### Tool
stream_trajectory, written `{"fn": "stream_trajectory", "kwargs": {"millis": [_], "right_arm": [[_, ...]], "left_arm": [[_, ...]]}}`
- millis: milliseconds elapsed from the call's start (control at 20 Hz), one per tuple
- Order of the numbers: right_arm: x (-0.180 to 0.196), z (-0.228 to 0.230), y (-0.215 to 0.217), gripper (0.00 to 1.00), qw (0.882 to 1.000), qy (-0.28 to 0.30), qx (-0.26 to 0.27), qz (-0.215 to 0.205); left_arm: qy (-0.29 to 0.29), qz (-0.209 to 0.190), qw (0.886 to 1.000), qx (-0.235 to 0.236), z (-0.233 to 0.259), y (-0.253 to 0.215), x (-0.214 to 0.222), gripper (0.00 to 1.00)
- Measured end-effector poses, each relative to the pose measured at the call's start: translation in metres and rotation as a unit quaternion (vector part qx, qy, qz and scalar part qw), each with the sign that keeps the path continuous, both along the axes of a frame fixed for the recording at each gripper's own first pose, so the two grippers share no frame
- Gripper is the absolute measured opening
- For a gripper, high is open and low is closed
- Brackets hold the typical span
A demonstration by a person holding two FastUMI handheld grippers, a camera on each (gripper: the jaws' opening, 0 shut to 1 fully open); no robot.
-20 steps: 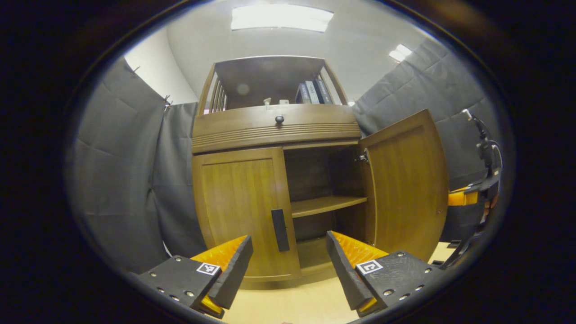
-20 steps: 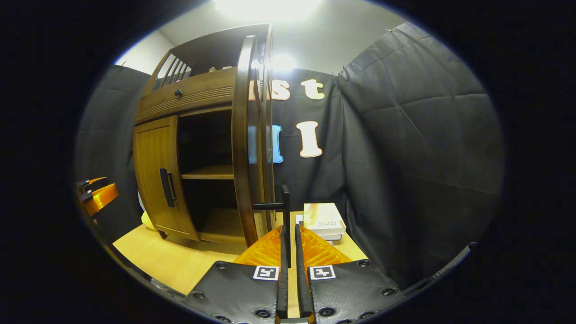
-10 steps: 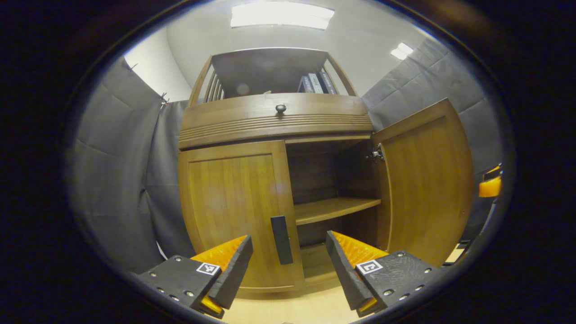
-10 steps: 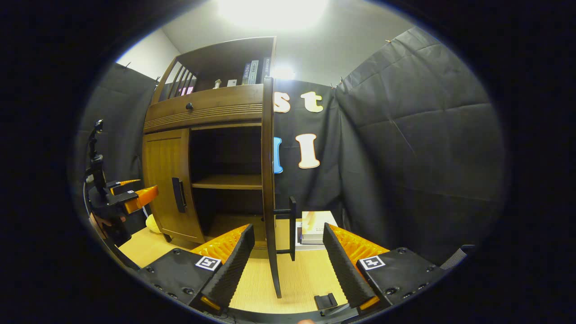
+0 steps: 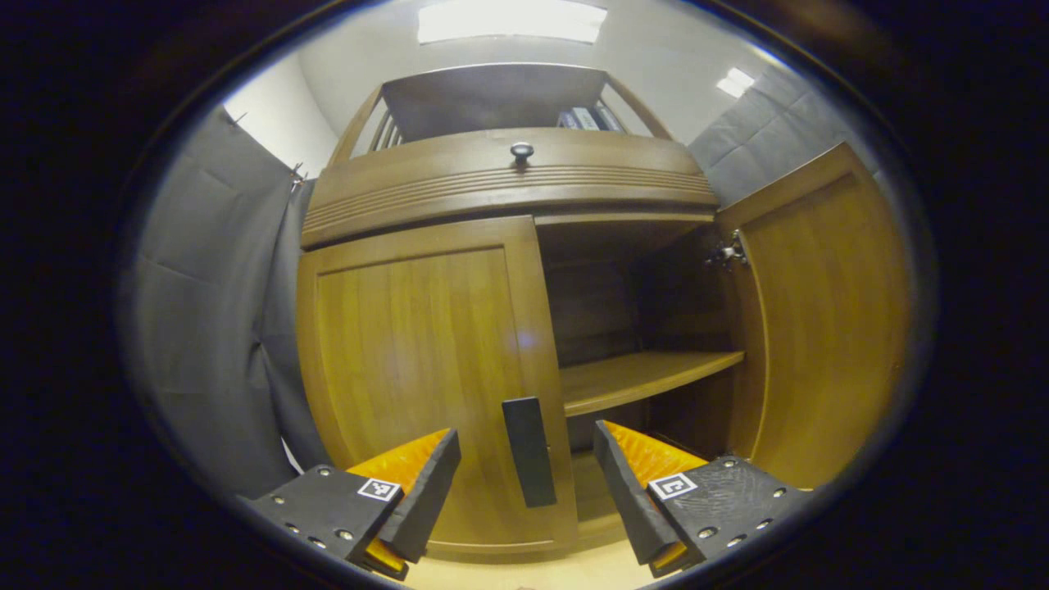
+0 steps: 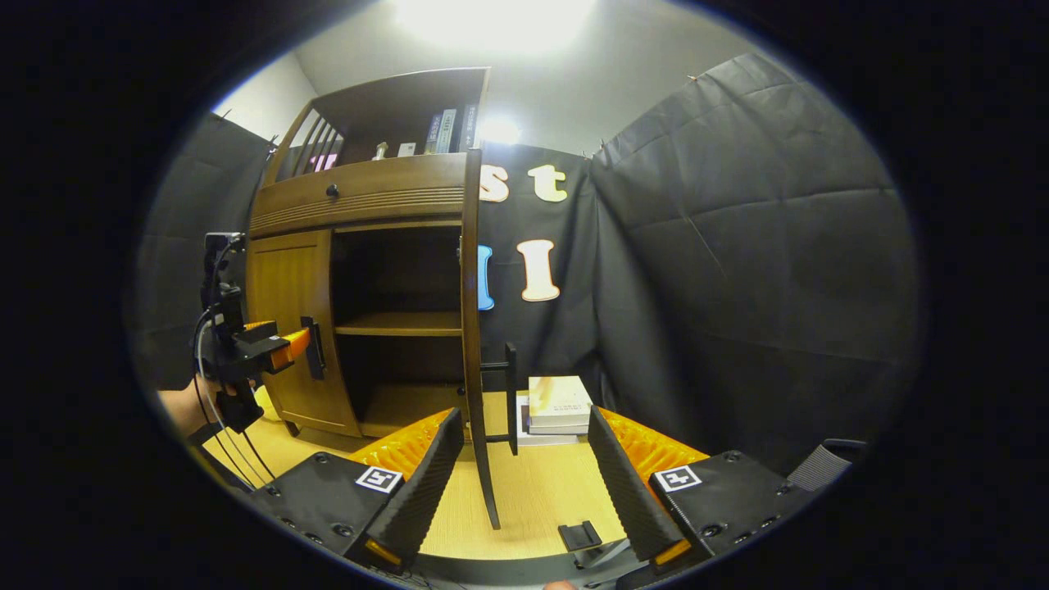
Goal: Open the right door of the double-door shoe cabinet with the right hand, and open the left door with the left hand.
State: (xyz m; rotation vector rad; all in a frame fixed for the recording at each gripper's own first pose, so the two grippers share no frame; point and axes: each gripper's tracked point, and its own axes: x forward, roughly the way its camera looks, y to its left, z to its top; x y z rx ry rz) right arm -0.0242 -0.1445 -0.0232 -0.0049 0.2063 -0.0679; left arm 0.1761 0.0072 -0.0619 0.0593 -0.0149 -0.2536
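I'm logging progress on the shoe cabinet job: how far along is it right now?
Done: the right door stands swung open, and the right gripper is open, fingers apart on either side of its handle. In hand: the left gripper, open, is lined up on the left door's handle, not gripping it. Left: the left door is shut and needs pulling open.

Both jaws gape: left hand-held gripper (image 5: 524,479) level, right hand-held gripper (image 6: 520,479) likewise.

Book spines (image 5: 586,119) on top shelf too small to read; left door (image 5: 426,369) bottom edge behind tongs.
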Motion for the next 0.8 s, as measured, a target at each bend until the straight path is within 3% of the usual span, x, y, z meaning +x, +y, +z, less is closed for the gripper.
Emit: {"fn": "stream_trajectory", "kwargs": {"millis": [200, 800], "right_arm": [[-0.005, -0.004, -0.006, 0.92, 1.0, 0.009, 0.001, -0.013], [-0.01, -0.007, -0.008, 0.96, 1.0, 0.017, -0.002, -0.011]], "left_arm": [[0.009, 0.001, 1.0, -0.009, -0.013, -0.002, 0.024, 0.94], [0.059, 0.005, 0.998, -0.03, -0.052, -0.013, 0.059, 0.72]]}}
